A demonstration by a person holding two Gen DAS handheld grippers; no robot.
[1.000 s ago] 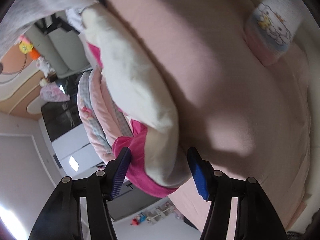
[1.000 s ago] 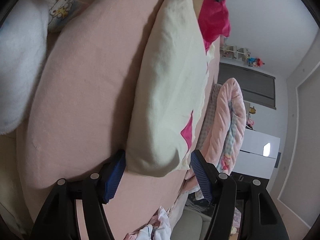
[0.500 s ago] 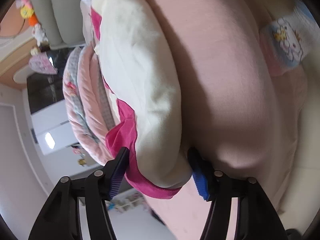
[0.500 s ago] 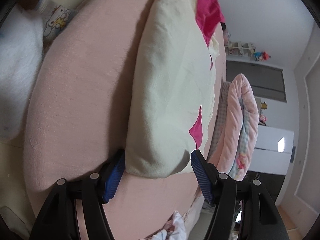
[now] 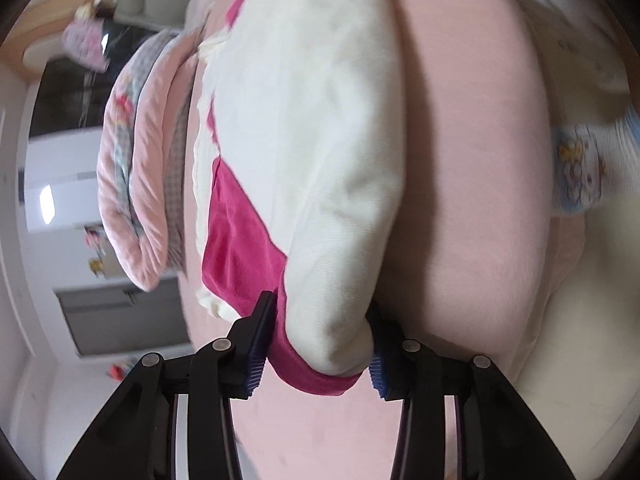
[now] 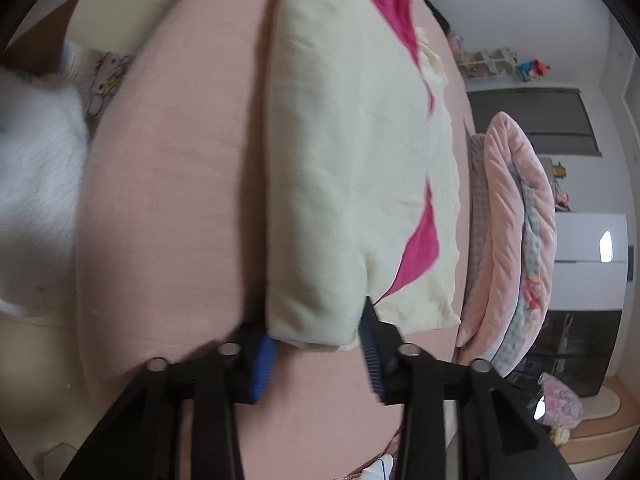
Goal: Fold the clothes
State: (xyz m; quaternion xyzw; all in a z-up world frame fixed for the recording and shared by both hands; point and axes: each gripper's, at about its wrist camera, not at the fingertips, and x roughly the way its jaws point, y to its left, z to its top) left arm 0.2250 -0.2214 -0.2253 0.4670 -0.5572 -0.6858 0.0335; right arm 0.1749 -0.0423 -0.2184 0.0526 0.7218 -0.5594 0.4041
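Garment (image 5: pixel 320 140) — cream with magenta panels, folded into a long thick bundle, lying on a pink sheet (image 5: pixel 472 160) that covers the bed. One end sits in each gripper.

Left gripper (image 5: pixel 316 344) — black frame, blue pads; jaws have just been closing and now clench the end with the magenta hem, pads pressed into the cloth on both sides.

Right gripper (image 6: pixel 318 346) — same make; jaws have just been closing and now pinch the cream end of the garment (image 6: pixel 352 160), fabric bulging between the pads.

Quilt (image 6: pixel 516 240) — pink, rolled, patterned lining, lying along the far edge of the sheet (image 6: pixel 172 200), just beside the garment.

Fluffy white item (image 6: pixel 36 200) — left edge of the right view, blurred.

Cartoon-print cloth (image 5: pixel 580 172) — right of the sheet, partly out of frame.
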